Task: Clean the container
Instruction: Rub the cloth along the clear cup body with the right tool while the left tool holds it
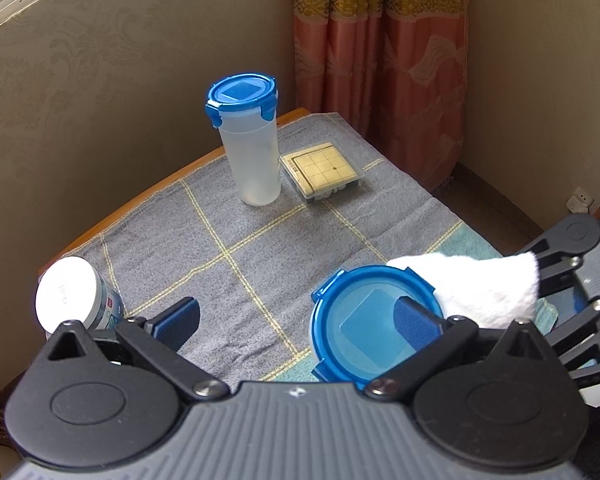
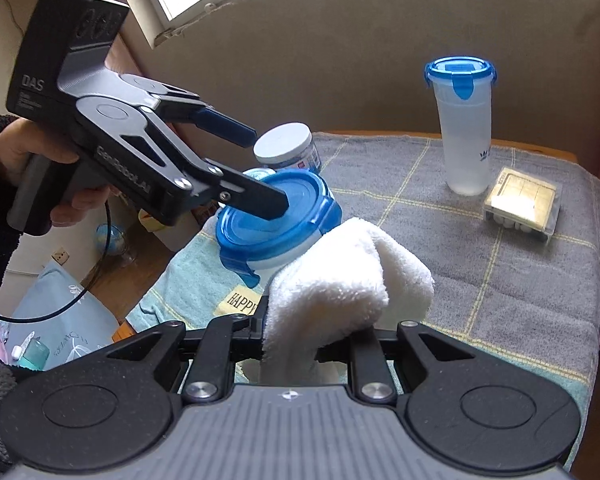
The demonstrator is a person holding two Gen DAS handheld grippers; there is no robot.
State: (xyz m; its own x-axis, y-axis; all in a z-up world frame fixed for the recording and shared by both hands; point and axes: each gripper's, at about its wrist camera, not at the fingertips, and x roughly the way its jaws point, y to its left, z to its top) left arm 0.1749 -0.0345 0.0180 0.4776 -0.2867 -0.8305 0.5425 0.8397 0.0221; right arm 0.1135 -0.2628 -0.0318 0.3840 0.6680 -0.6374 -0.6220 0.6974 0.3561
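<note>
A short container with a blue clip lid (image 2: 276, 216) stands near the table's front left edge; its lid (image 1: 364, 328) also shows in the left wrist view. My left gripper (image 2: 268, 170) is open, one finger lying on top of the lid and the other off to the side, above the table. My right gripper (image 2: 316, 340) is shut on a folded white cloth (image 2: 340, 288), which hides its fingertips. The cloth (image 1: 480, 288) lies against the container's side just below the lid rim.
A tall translucent container with a blue lid (image 2: 464, 128) and a small clear box with a grid card (image 2: 522, 208) stand at the back of the table. A white-lidded jar (image 2: 286, 146) stands behind the short container. A grey checked towel (image 1: 240, 240) covers the table.
</note>
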